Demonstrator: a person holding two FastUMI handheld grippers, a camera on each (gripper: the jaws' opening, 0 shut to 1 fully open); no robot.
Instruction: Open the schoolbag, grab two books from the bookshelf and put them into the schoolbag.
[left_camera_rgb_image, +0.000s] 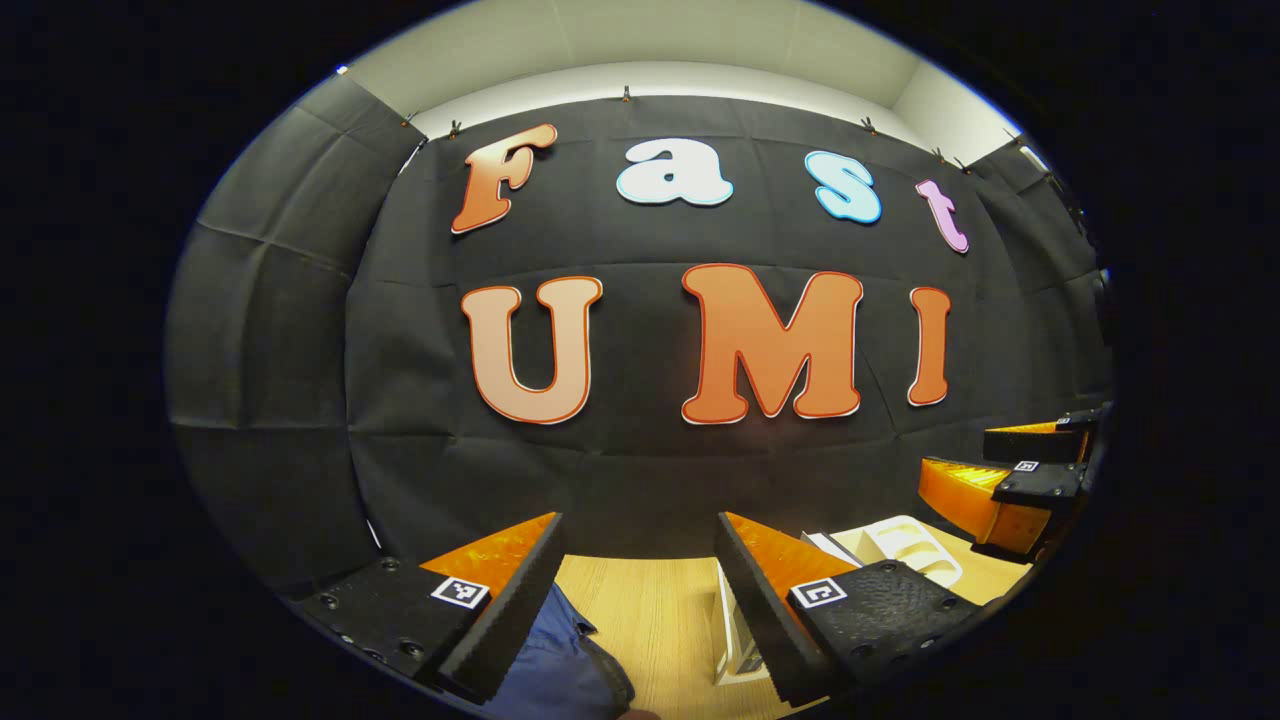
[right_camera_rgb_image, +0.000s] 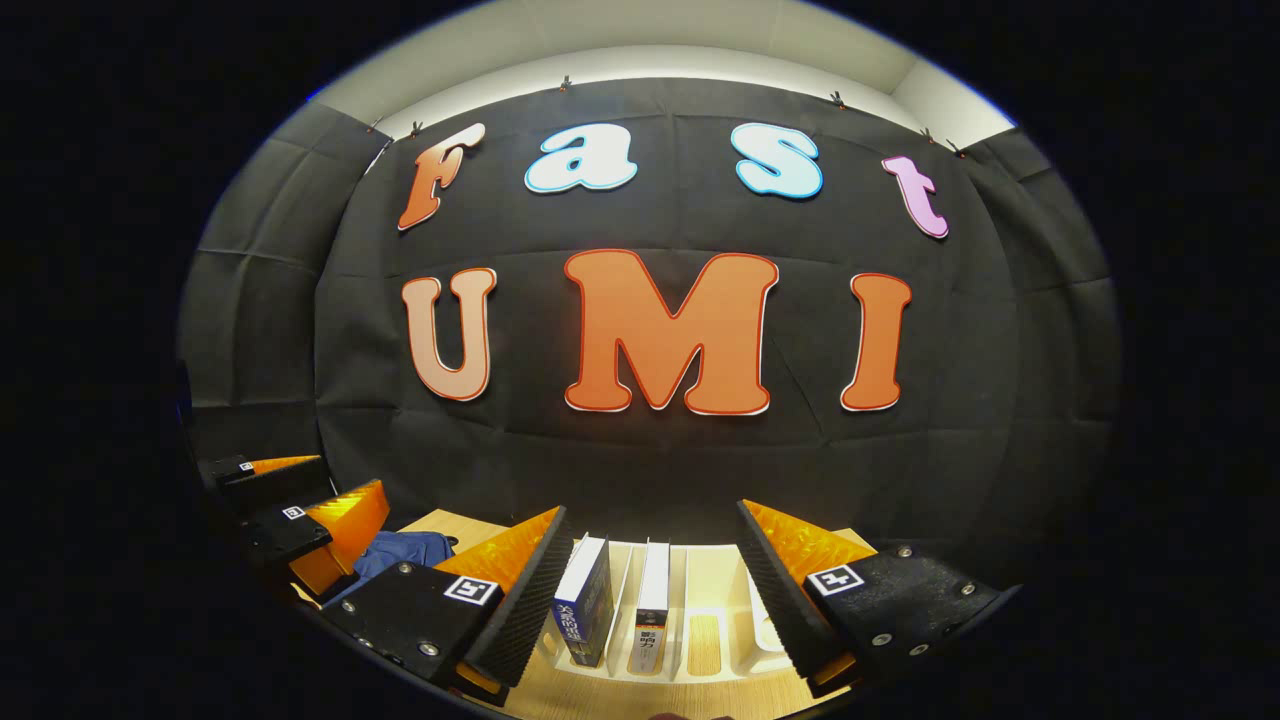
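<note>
In the left gripper view my left gripper (left_camera_rgb_image: 640, 545) is open above the wooden table, with a corner of the blue schoolbag (left_camera_rgb_image: 555, 670) below its left finger. The white bookshelf (left_camera_rgb_image: 905, 548) lies to the right, and my right gripper (left_camera_rgb_image: 1020, 480) hangs open at the far right edge. In the right gripper view my right gripper (right_camera_rgb_image: 650, 540) stands open over the white bookshelf (right_camera_rgb_image: 700, 600), where two books stand upright: a dark blue book (right_camera_rgb_image: 585, 600) and a white-spined book (right_camera_rgb_image: 651, 605). The schoolbag (right_camera_rgb_image: 405, 550) lies at the left, behind the left gripper (right_camera_rgb_image: 300, 505).
The pale wooden table (left_camera_rgb_image: 650, 620) runs up to the black cloth wall at the back. The bookshelf's dividers (right_camera_rgb_image: 745, 610) leave empty slots to the right of the books.
</note>
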